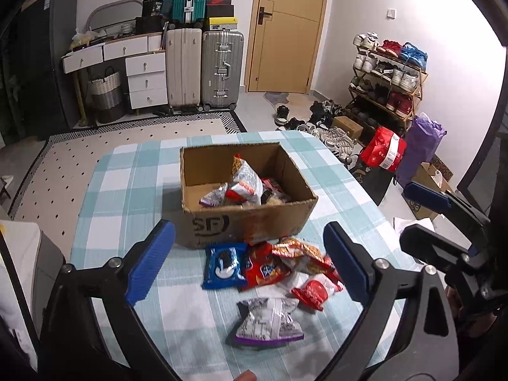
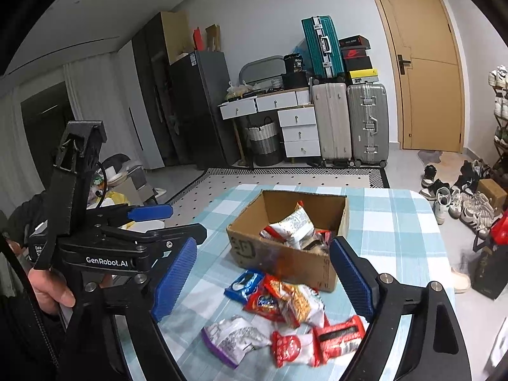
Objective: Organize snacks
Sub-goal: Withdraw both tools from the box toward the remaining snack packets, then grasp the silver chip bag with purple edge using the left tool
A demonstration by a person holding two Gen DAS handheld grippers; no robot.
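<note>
- My left claw (image 1: pixel 249 263) has a black frame with two blue ribbed pads (image 1: pixel 151 258) and silver screws at the finger joints.
- My right claw (image 2: pixel 263 281) is built the same: black arms, blue ridged pads (image 2: pixel 174 281), round silver screws.
- White "GenRobot.AI" lettering marks the left claw's black body, beside my hand (image 2: pixel 52 289).
- A dark sleeve covers my wrist.

Cardboard box (image 1: pixel 254 222): near wall smeared by blur, printed mark partly unreadable. Lower packets inside box (image 2: pixel 312 243) hidden under upper ones. Shoe rack (image 2: pixel 500 111) cut off at right edge.
</note>
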